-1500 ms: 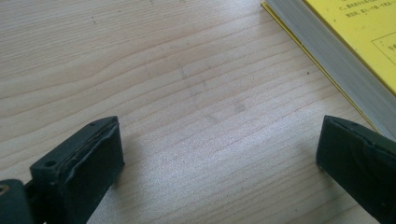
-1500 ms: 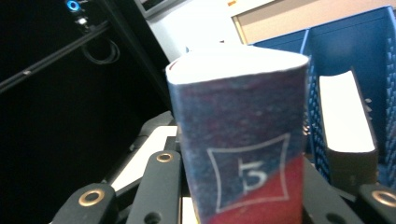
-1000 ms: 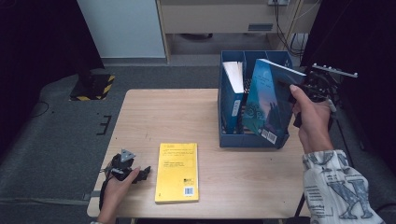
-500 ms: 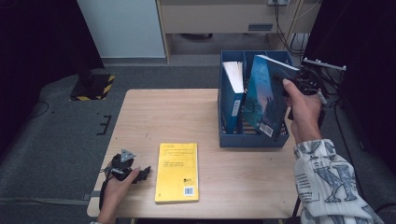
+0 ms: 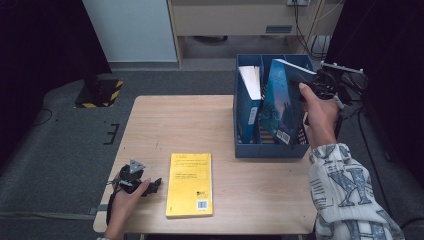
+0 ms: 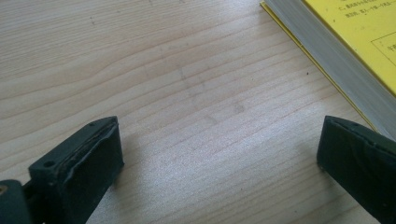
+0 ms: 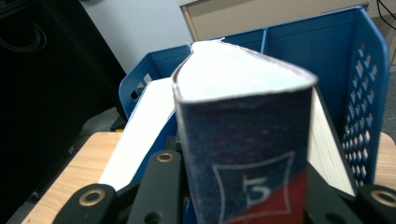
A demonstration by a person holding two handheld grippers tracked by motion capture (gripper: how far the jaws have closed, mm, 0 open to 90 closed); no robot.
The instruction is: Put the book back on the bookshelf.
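A blue-covered book (image 5: pixel 282 102) stands tilted in the blue file box (image 5: pixel 270 150) at the table's right; its spine with a "5" (image 7: pixel 247 163) faces the right gripper view. My right gripper (image 5: pixel 307 86) is shut on that book near its top. Another book (image 5: pixel 248 100) stands in the box's left slot, its white page edge (image 7: pixel 135 135) beside the held one. A yellow book (image 5: pixel 190 183) lies flat near the front edge, and its corner (image 6: pixel 345 56) reaches into the left gripper view. My left gripper (image 5: pixel 156 183) rests on the table just left of it, open with bare wood between the jaws.
The wooden table (image 5: pixel 175 125) has bare room across its left and middle. Beyond the far edge sit a cabinet (image 5: pixel 240 20) and a pale panel (image 5: pixel 130 30). Cables (image 5: pixel 350 80) hang by the box's right side.
My right hand has carried the blue book leftward, from in front of the box's right edge to down inside the box. The left gripper and yellow book have stayed put.
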